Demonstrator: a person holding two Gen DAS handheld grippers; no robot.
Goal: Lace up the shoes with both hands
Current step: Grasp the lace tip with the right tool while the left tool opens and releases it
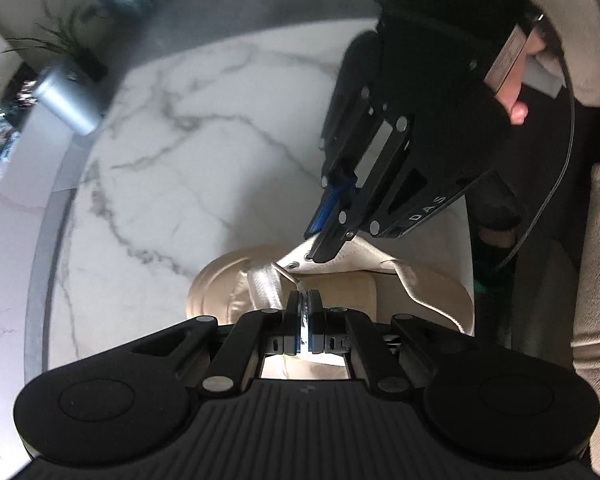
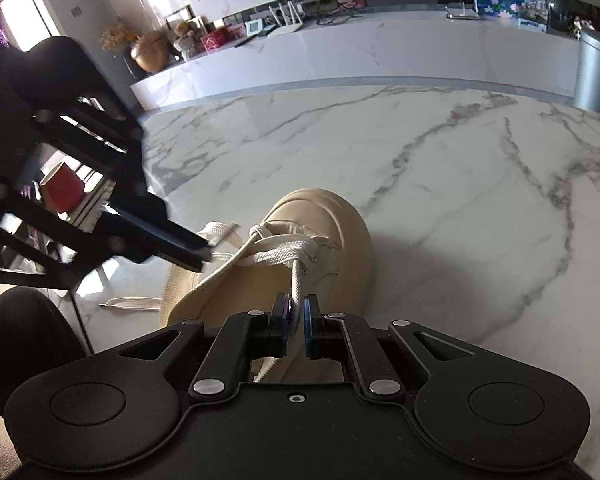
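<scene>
Pinching the clear tip of the shoelace between closed pads, my left gripper is hovering just above the beige shoe, which is sitting on the marble table near its close edge, toe pointing toward the far edge. I am seeing the same shoe from the right wrist view, where the flat cream lace is crossing over the tongue in a loose tangle. My right gripper is closing on a strand of that lace running up from the eyelets; the blue pads are standing very near each other with the strand between them, though I think they are only lightly clamping it, since a thin gap is showing. In the left view the right gripper is reaching down to the eyelet row on the shoe's side, a bare hand holding its body. One loose lace end is lying flat beside the shoe. A grey cylindrical bin is standing beyond the table's far corner.
</scene>
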